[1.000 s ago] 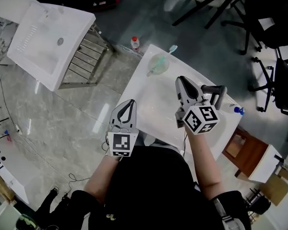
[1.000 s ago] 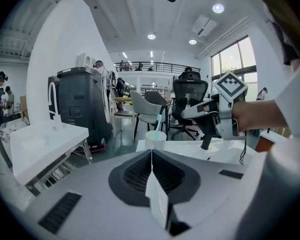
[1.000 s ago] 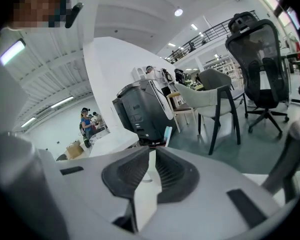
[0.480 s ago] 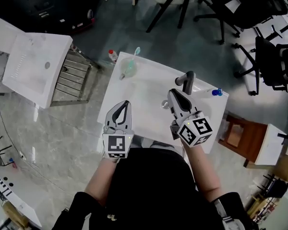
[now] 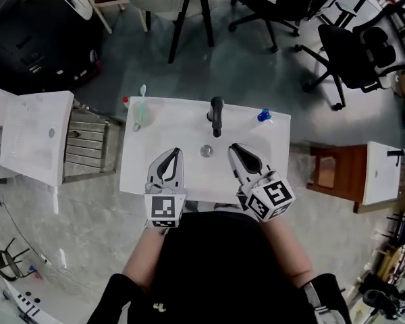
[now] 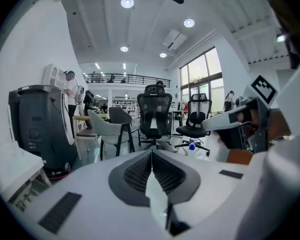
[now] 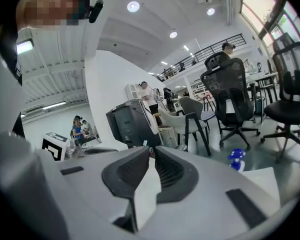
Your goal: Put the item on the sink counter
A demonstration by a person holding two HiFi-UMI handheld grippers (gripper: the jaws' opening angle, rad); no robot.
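— Facing the sink counter point(image 5: 175, 130) squarely, probably for putting the whole top within reach. Leaving plenty of bare white along the near rim and round the basin for setting something down.

— Getting hemmed in at the sides, though: second white sink unit point(image 5: 30, 137) near on the left, wooden stand point(image 5: 327, 174) just beside on the right. Minding the black faucet point(image 5: 216, 115) rising at the far middle.

— Holding the left gripper point(image 5: 175, 154) and the right gripper point(image 5: 235, 150) over the near edge, fingers pressed together on both, pinching nothing.

— Spotting likely items already on top: cup with toothbrush point(image 5: 140, 115) at the far left corner, small blue bottle point(image 5: 263, 116) far right. Failing to tell which one is meant.
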